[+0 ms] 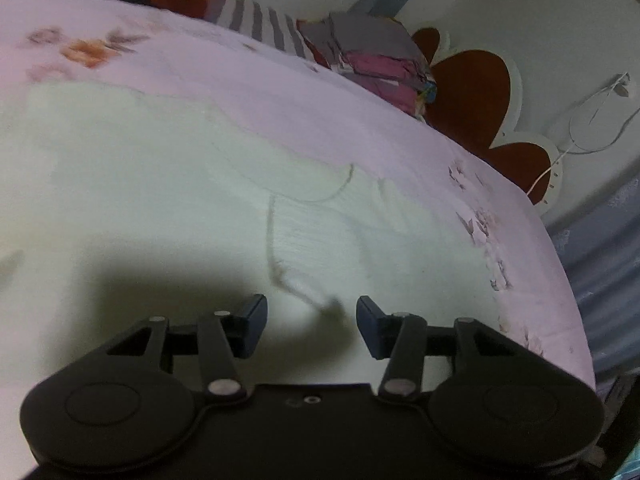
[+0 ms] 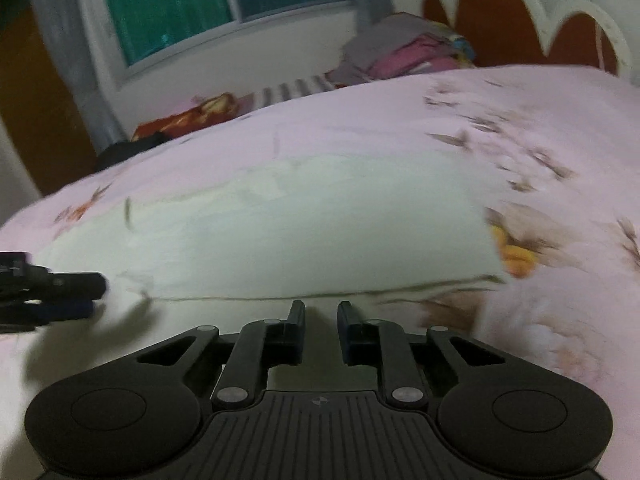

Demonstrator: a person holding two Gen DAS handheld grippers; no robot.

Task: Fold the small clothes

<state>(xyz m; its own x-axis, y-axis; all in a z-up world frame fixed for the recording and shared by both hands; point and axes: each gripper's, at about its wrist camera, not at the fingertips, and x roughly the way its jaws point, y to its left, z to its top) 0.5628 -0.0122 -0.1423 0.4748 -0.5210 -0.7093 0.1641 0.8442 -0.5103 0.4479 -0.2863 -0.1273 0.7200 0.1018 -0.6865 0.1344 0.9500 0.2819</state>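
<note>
A pale white garment [image 1: 160, 184] lies spread flat on the pink floral bedsheet [image 1: 280, 80]. In the left wrist view a thin corner of it reaches into the gap of my left gripper [image 1: 312, 320], whose jaws stand apart without pressing on it. In the right wrist view the same garment [image 2: 300, 232] shows a straight near edge just ahead of my right gripper [image 2: 322, 320]. Its jaws stand a narrow gap apart with nothing clamped between them. The left gripper [image 2: 94, 296] enters that view at the left edge, by the garment's near left corner.
A pile of folded clothes [image 1: 380, 60] [image 2: 408, 52] and a striped cloth [image 1: 264, 24] sit at the far side of the bed. A brown scalloped headboard [image 1: 472, 92] [image 2: 500, 20] stands behind. A window [image 2: 200, 8] is in the wall. The bed's edge curves down at the right [image 1: 560, 280].
</note>
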